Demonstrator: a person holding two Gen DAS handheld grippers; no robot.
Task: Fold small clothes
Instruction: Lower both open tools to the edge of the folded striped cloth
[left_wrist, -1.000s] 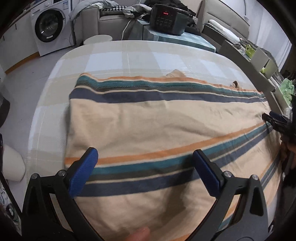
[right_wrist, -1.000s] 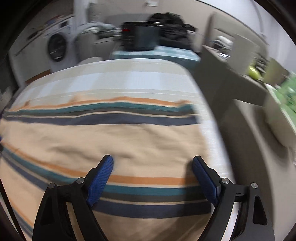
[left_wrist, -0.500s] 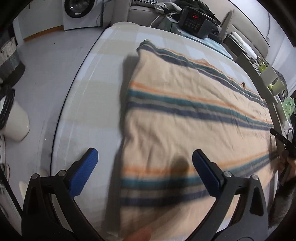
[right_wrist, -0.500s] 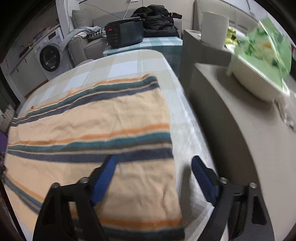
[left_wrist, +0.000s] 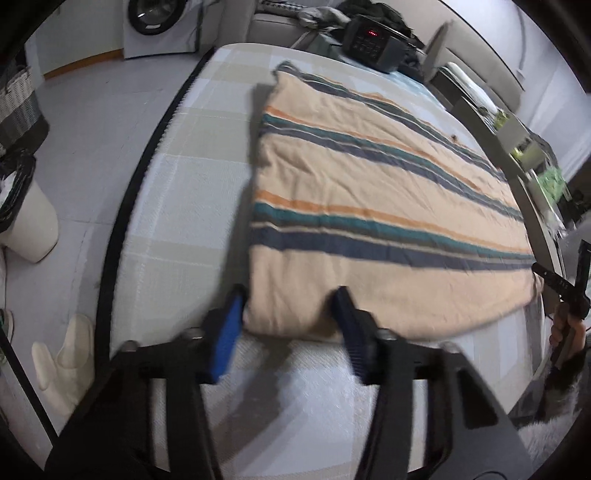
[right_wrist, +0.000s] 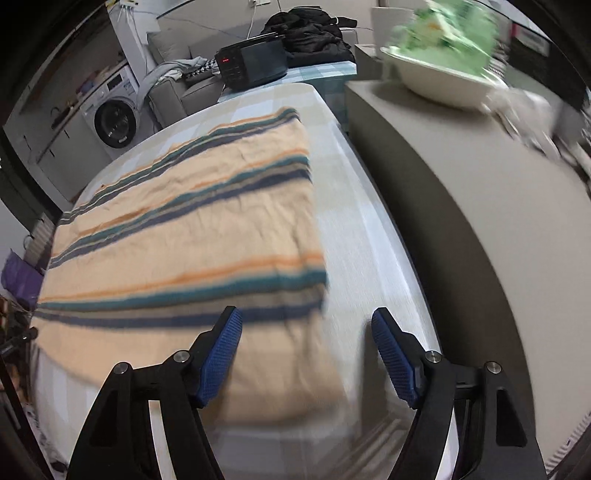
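Note:
A beige garment (left_wrist: 369, 206) with teal, navy and orange stripes lies flat on the checked table (left_wrist: 192, 206). My left gripper (left_wrist: 290, 306) hangs low over its near left corner. Its jaws are closing, with the cloth's corner between them and a gap still showing beside the pads. The right gripper (right_wrist: 306, 332) stands open over the near right corner of the garment (right_wrist: 184, 229): one finger is above the cloth and the other above the bare table (right_wrist: 369, 236). That gripper (left_wrist: 554, 280), held by a hand, also shows at the far right edge of the left wrist view.
A grey counter (right_wrist: 480, 229) runs along the table's right side and carries a white bowl (right_wrist: 439, 81) with green contents. A black appliance (right_wrist: 255, 62) sits behind the table. A washing machine (right_wrist: 114, 122), a white bin (left_wrist: 33, 221) and slippers (left_wrist: 70, 362) are on the left.
Both grippers have swept apart, from over the middle of the garment to its near corners. The left jaws have narrowed a lot and the right jaws slightly.

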